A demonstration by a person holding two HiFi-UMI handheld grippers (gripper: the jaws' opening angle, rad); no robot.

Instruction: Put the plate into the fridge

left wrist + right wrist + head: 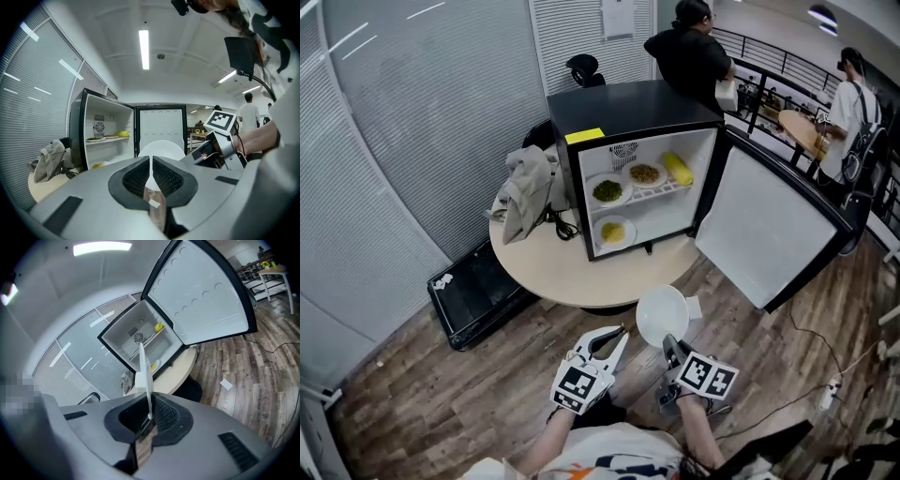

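Off the bench's near edge, the right gripper is clamped on the plate's rim, holding it in the air before the open fridge. Just beside it, the left gripper has its jaws together, with nothing between them.

Beige table at my twelve o'clock, wood-plank floor beneath me, grey slatted blinds at ten, black case at nine, strip light overhead.

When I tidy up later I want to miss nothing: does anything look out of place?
A crumpled cloth lies heaped on the round table beside the fridge, and a white paper scrap lies on the wooden floor. Nothing looks spilled.
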